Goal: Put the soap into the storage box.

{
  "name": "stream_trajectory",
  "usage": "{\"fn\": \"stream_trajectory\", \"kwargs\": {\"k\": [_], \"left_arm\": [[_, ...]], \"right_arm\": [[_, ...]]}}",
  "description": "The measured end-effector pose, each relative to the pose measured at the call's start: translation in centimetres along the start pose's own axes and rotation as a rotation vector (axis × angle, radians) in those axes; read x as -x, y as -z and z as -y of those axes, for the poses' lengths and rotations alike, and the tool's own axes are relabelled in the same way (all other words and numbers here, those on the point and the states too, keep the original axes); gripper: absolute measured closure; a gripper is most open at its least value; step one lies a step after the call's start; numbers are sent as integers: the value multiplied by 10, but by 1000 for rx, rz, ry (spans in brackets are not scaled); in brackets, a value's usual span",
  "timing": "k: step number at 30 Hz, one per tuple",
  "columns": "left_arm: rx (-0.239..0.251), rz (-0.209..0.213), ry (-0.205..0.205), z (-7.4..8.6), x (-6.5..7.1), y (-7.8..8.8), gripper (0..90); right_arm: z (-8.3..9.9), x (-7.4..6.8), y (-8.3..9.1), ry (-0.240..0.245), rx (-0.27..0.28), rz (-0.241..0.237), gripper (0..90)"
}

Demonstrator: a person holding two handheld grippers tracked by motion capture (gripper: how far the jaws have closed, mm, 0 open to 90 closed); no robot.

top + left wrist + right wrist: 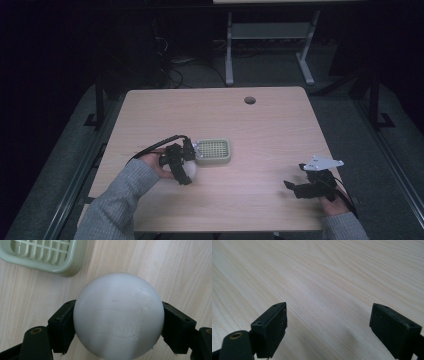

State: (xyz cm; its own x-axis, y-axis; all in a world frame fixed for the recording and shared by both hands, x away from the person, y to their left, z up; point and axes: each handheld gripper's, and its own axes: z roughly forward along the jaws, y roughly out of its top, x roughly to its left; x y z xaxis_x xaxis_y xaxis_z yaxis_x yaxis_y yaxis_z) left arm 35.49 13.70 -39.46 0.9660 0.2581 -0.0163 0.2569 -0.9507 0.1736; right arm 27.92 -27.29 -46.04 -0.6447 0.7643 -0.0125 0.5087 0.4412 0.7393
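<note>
Grey-sleeved forearms reach in from the near edge of a pale wooden table point(280, 125), each hand working a black two-jaw tool. At left, the left gripper point(117, 322) is clamped on a smooth white ball point(118, 317), one jaw pressed against each side of it, low over the tabletop. Just beyond the ball, near the middle of the table, lies a pale green square grid tray point(214, 151), its corner close to the ball in the left gripper view. Well apart at right, the right gripper point(328, 325) hovers near the table's right edge, jaws spread wide with nothing but bare wood grain between them.
</note>
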Motion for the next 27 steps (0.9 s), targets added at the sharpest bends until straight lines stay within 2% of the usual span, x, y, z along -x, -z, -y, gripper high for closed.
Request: {"fn": "stream_trajectory", "kwargs": {"k": [4,17,18,19,25,27], "left_arm": [[-15,0,-3,-2,-4,1,223],[-14,1,5,-12,-12,7,223],[-23,-2,-9,-13,-14,7,223],[-11,-1,5,-13,-13,7,223],[-24,3,-6,-18,-18,8,223],[-21,4,6,-20,-19,9,223]], "right_arm": [[0,0,1,-2,5,0,140],[0,0,2,-11,10,-2,140],[0,-1,2,-14,11,-2,140],[0,-1,2,-13,10,-3,139],[0,0,2,-13,15,-2,139],[0,0,2,-14,15,-3,140]]}}
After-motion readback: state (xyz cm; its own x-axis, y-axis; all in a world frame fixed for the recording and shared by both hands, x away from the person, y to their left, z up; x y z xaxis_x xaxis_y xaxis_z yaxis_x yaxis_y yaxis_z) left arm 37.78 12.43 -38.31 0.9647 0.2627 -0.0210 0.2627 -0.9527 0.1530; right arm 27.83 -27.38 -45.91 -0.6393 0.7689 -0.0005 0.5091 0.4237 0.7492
